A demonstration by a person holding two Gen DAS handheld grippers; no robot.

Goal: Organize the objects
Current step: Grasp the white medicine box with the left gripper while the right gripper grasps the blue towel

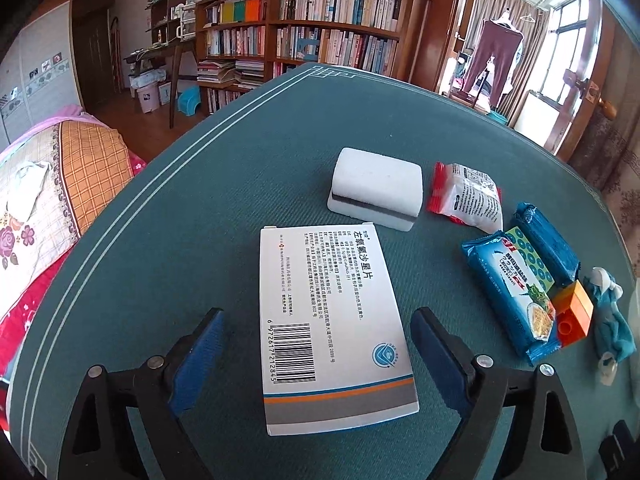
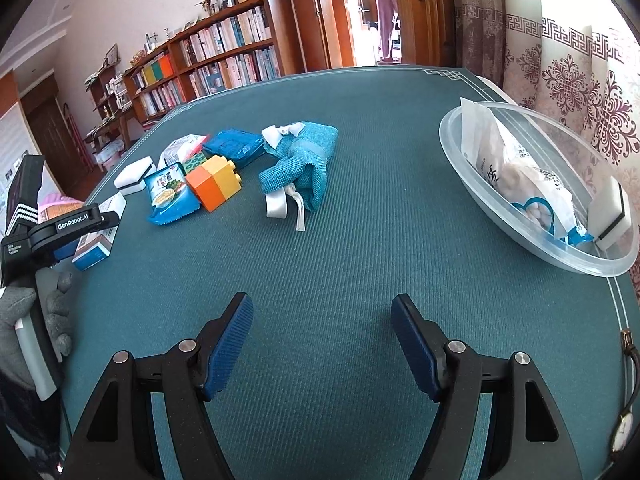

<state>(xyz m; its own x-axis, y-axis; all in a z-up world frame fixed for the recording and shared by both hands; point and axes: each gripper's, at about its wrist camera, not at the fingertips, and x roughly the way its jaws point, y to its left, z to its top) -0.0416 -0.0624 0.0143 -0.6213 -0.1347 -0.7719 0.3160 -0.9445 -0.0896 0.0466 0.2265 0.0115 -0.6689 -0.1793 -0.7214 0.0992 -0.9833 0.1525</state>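
Note:
A white medicine box point(image 1: 332, 320) lies flat on the teal table, between the fingers of my open left gripper point(image 1: 316, 322), which does not touch it. Beyond it lie a white sponge block point(image 1: 376, 192), a red-and-white snack packet point(image 1: 468, 196), a blue biscuit packet point(image 1: 516, 292) and an orange and yellow toy brick point(image 1: 574, 314). My right gripper point(image 2: 322, 310) is open and empty over bare table. A teal cloth pouch point(image 2: 300, 164) lies ahead of it. A clear plastic bowl point(image 2: 500, 216) at the right holds a snack bag point(image 2: 520, 176) and a white sponge block point(image 2: 610, 216).
The left gripper device and gloved hand point(image 2: 36, 316) show at the left of the right wrist view. A wristwatch point(image 2: 624, 420) lies at the table's right edge. A bed point(image 1: 48, 200) is left of the table; a curtain point(image 2: 580, 92) hangs behind the bowl.

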